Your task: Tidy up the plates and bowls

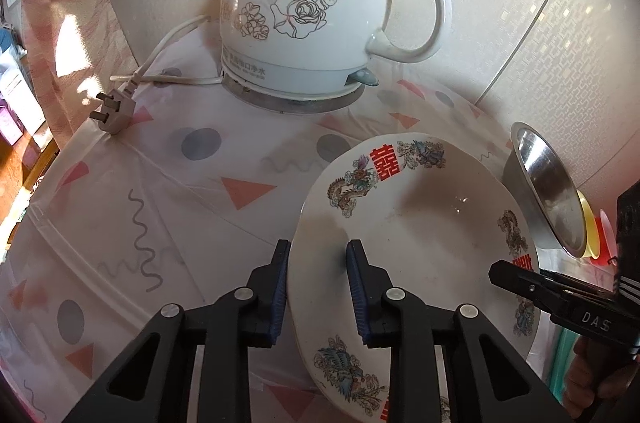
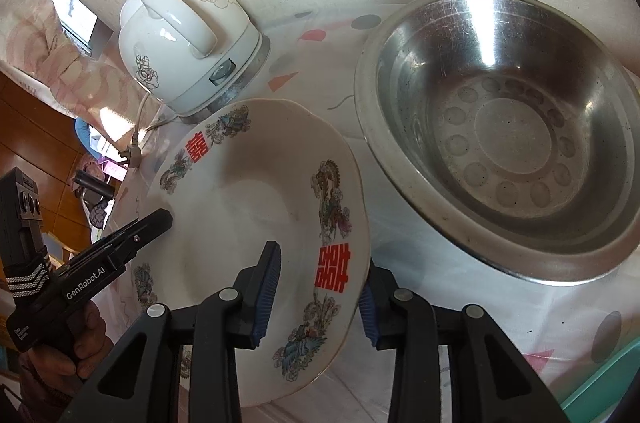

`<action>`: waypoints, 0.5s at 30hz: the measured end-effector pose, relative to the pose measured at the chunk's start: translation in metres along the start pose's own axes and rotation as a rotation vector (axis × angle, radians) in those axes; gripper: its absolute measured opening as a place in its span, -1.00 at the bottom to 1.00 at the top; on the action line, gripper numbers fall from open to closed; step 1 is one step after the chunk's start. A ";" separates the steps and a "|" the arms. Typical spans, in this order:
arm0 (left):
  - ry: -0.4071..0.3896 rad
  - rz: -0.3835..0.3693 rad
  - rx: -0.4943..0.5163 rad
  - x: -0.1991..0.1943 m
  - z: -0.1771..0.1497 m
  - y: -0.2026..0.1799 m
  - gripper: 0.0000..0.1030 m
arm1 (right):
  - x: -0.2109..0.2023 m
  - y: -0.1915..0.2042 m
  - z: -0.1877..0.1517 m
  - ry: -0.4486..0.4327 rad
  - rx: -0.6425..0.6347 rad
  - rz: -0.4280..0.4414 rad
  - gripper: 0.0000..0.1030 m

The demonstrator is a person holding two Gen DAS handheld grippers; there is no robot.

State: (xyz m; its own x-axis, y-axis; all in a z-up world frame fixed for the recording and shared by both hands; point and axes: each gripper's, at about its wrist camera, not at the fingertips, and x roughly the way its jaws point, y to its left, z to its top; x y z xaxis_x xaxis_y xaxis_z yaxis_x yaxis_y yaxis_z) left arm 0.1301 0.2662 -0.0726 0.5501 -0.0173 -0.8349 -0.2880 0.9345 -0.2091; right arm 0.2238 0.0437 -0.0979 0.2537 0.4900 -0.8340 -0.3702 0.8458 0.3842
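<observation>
A white plate with red characters and dragon prints hangs tilted just above the patterned tablecloth, held from both sides. My left gripper is shut on its left rim, one blue pad under the edge and one on the inner face. In the right wrist view the same plate has my right gripper shut on its right rim. A stainless steel bowl stands right of the plate, close to its rim. From the left wrist view, this steel bowl sits on yellow and red bowls.
A white ceramic electric kettle stands on its base at the back by the wall, its cord and plug lying to the left. A teal edge shows at the near right. The tablecloth's edge drops off on the left.
</observation>
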 end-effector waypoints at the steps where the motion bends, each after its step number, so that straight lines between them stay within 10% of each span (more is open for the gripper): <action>1: 0.003 -0.001 0.000 -0.002 -0.004 0.000 -0.47 | -0.001 -0.001 -0.002 0.011 0.002 0.002 -0.39; 15: 0.007 -0.015 0.021 -0.025 -0.054 -0.016 -0.40 | -0.021 -0.003 -0.043 0.059 -0.022 0.020 -0.37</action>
State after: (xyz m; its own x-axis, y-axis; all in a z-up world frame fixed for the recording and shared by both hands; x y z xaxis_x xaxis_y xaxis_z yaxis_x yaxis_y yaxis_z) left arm 0.0781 0.2321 -0.0757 0.5484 -0.0342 -0.8355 -0.2631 0.9413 -0.2113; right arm 0.1813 0.0214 -0.0987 0.1935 0.4925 -0.8485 -0.3942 0.8310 0.3925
